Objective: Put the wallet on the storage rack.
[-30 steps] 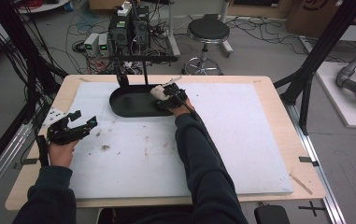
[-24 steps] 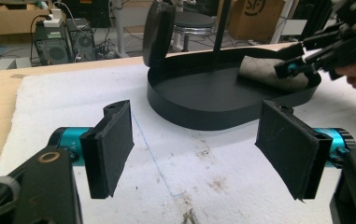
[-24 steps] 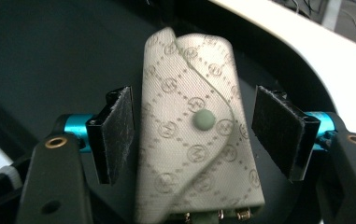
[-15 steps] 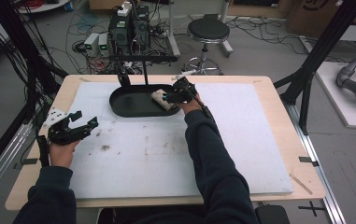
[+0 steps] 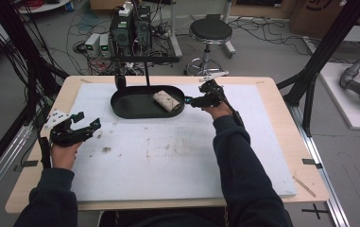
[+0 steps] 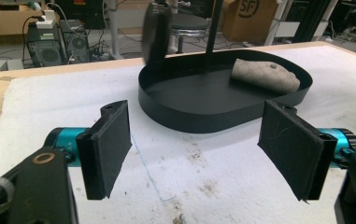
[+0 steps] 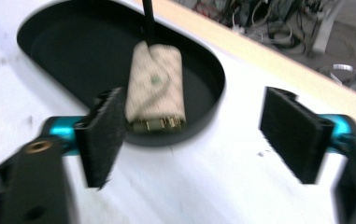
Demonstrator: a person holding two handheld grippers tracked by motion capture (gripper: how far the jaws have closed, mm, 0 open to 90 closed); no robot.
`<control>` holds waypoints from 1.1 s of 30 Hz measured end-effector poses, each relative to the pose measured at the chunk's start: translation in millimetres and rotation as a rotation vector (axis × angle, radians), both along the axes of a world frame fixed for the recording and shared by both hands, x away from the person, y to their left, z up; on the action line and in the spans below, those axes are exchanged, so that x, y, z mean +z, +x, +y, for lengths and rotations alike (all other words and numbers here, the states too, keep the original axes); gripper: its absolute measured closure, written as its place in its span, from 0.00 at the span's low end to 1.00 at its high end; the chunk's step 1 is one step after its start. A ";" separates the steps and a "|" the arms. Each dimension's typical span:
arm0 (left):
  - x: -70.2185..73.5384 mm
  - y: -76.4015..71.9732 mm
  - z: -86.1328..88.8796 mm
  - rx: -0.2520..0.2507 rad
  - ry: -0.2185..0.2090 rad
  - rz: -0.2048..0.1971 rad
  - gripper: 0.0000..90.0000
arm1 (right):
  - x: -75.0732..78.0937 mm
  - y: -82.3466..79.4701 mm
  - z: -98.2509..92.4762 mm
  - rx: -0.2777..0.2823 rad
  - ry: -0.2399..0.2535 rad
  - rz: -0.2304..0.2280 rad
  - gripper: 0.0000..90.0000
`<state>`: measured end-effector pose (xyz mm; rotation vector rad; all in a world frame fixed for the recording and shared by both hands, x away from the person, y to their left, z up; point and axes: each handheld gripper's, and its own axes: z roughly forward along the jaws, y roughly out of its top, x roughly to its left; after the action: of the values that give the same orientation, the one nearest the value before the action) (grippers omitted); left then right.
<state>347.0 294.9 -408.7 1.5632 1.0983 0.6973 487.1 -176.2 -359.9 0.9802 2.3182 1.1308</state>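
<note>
A black oval tray (image 5: pixel 130 105) lies at the back of the white mat, and a rolled beige wrap (image 5: pixel 167 100) rests in its right end. My right gripper (image 5: pixel 195 94) hovers just right of the tray and points back at it. Its jaws have just been opening, stand open, and hold nothing. The right gripper view looks between those jaws (image 7: pixel 199 135) at the wrap (image 7: pixel 156 88) in the tray (image 7: pixel 73 51). My left gripper (image 5: pixel 89 120) rests at the mat's left, its jaws just opened wider and empty (image 6: pixel 199 144), aimed at the tray (image 6: pixel 199 100) and wrap (image 6: pixel 264 77).
A thin black stand (image 5: pixel 147 71) and a dark round piece (image 5: pixel 120 81) rise at the tray's back edge. Crumbs and stains (image 5: pixel 106 150) speckle the white mat (image 5: pixel 168 161). A stool (image 5: pixel 210 30) and electronics boxes sit on the floor beyond the table.
My right gripper has opened, left the wrap in the tray, and pulled away to the right and upward. The left hand stayed put with its jaws slightly wider.
</note>
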 end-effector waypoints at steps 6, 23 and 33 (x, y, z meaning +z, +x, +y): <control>0.9 1.2 -5.7 -0.009 0.013 -0.005 0.25 | 4.6 -20.2 -45.1 -0.053 0.016 0.006 0.22; 5.6 1.1 -11.1 -0.011 0.014 -0.026 0.26 | -11.6 -98.4 -134.9 -0.111 0.014 -0.101 0.22; 7.7 -2.4 -14.3 -0.022 0.015 -0.038 0.26 | -23.5 -127.6 -151.9 -0.155 0.043 -0.138 0.22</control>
<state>344.6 280.6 -401.0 1.5659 1.0491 0.7190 359.5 -328.1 -383.4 1.0426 2.0796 1.1512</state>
